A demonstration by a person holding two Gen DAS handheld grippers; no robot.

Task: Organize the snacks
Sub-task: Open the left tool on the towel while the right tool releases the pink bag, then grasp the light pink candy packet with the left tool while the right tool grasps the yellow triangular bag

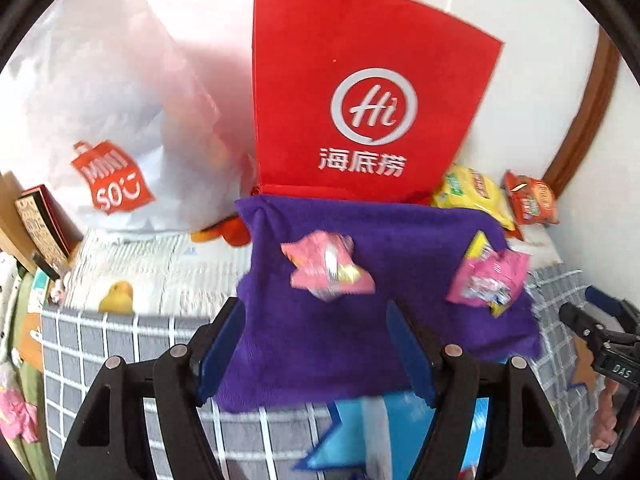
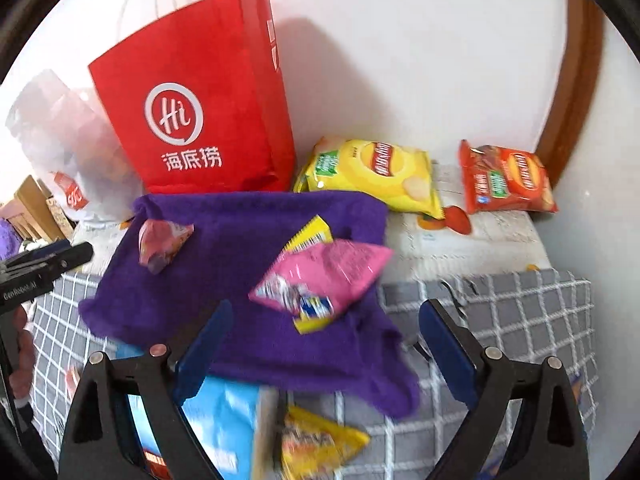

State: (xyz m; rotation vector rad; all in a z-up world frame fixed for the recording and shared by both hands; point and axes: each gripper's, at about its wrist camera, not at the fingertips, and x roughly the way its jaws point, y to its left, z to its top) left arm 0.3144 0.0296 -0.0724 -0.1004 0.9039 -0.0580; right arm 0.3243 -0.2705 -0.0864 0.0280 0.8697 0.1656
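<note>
A purple cloth (image 1: 360,320) (image 2: 240,280) lies spread on the grey checked cover. On it rest a small pink snack packet (image 1: 328,268) (image 2: 164,244) and a larger pink packet (image 1: 488,280) (image 2: 324,276) that overlaps a yellow one (image 2: 310,236). My left gripper (image 1: 316,312) hovers open over the cloth's near edge, with nothing pressed between its pads. My right gripper (image 2: 326,312) is open too, above the cloth's near right corner. A blue packet (image 2: 232,420) (image 1: 360,432) and a small yellow packet (image 2: 316,444) poke out from under the cloth's front edge.
A red paper bag (image 1: 368,112) (image 2: 200,100) stands against the wall behind the cloth, with a white plastic bag (image 1: 108,120) to its left. A yellow chip bag (image 2: 384,176) and an orange-red one (image 2: 508,178) lie at the back right. A wooden frame (image 2: 572,100) curves along the right.
</note>
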